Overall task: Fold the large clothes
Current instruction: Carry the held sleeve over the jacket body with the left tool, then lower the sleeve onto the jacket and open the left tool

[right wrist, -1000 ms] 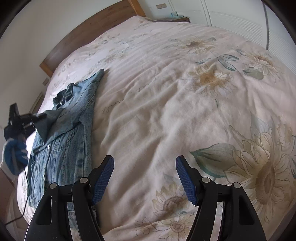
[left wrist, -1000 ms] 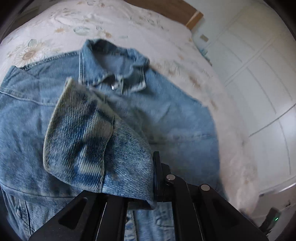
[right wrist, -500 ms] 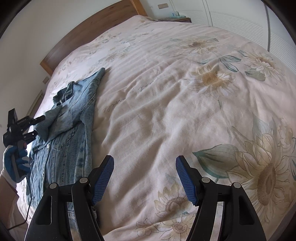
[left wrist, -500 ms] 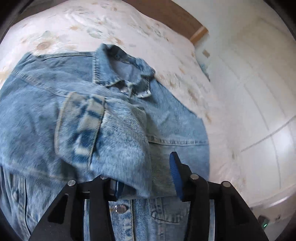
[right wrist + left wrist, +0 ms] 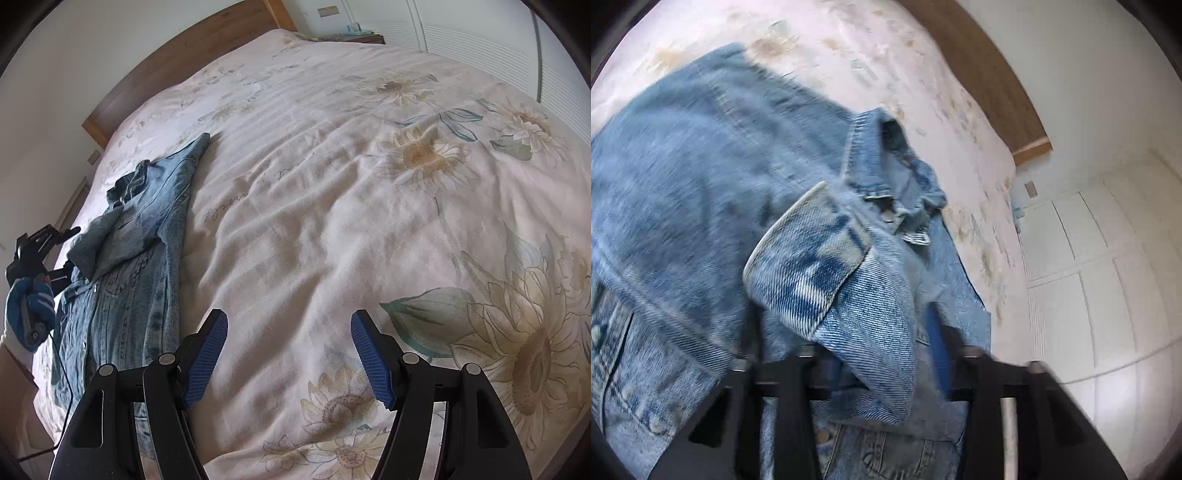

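Left gripper spread around sleeve cuff over denim jacket; lay sleeve flat, smooth. Right gripper spread, idle above bed

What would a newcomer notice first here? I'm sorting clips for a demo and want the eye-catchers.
The faded denim jacket lying on the bed's left edge stands out first, with its sleeve cuff folded across the chest just below the collar. Next comes the sunflower-print bedspread filling the right wrist view, where the right gripper hovers open with blue-padded fingers. The left gripper, blurred, sits wide open around the sleeve.
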Demonstrator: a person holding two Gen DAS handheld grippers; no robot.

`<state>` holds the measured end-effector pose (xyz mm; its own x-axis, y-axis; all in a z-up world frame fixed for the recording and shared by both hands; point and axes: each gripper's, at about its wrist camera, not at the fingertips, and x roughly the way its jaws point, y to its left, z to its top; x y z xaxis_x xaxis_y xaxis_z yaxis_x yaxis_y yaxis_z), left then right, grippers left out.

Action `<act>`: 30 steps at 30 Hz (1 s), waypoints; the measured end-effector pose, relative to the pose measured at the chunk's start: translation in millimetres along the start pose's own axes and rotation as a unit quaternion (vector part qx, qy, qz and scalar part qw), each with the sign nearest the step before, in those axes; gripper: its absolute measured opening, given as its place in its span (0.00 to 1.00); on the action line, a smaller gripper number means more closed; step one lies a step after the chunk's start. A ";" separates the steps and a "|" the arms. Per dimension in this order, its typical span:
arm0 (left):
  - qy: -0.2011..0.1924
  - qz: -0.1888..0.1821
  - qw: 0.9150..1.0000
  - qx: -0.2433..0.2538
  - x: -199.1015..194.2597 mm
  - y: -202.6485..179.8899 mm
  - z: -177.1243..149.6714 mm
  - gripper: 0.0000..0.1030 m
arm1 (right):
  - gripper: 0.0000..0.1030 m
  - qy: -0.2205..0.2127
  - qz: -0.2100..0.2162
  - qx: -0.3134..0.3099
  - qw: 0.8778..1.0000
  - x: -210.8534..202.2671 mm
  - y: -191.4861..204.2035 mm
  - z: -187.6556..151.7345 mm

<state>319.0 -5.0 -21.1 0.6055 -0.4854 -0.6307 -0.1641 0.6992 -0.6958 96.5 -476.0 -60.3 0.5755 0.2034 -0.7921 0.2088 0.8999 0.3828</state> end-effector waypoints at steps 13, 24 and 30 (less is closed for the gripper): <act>0.094 0.027 0.972 0.215 59.4 -89.6 -52.5 0.54 | 0.69 0.001 0.008 0.008 1.000 1.5 -7.8 -1.2; 0.107 0.011 0.960 0.260 72.3 -101.7 -63.6 0.55 | 0.69 0.000 0.001 0.011 1.000 -1.1 -11.4 -2.5; 0.096 0.064 0.956 0.270 77.1 -84.1 -69.2 0.55 | 0.69 -0.002 -0.002 0.010 1.000 -3.2 -9.6 -3.0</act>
<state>325.5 -137.6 -34.9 0.4444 -0.4291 -0.7864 0.2298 0.9031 -0.3628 90.2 -484.1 -62.9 0.5782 0.1982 -0.7915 0.2270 0.8926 0.3894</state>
